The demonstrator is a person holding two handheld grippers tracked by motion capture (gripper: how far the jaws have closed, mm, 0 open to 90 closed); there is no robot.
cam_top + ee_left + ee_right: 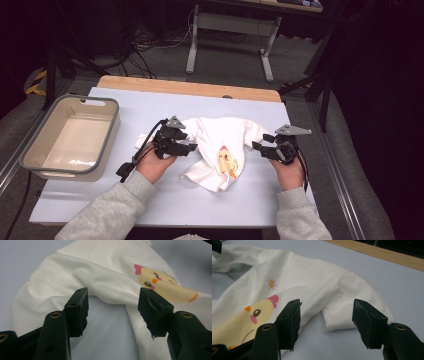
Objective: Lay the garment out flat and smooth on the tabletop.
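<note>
High view: I count 1 white shirt w/ a chick print, crumpled mid-counter, and 1 grey tub at the counter's left edge, nothing in it that I can see. 2 grippers: left hand-held gripper at the shirt's left side, right hand-held gripper at its right sleeve.

Left gripper view: jaws spread approx. halfway, nothing pinched, shirt fold just ahead.

Right gripper view: jaws spread too, sleeve hem between them, not pinched.
</note>
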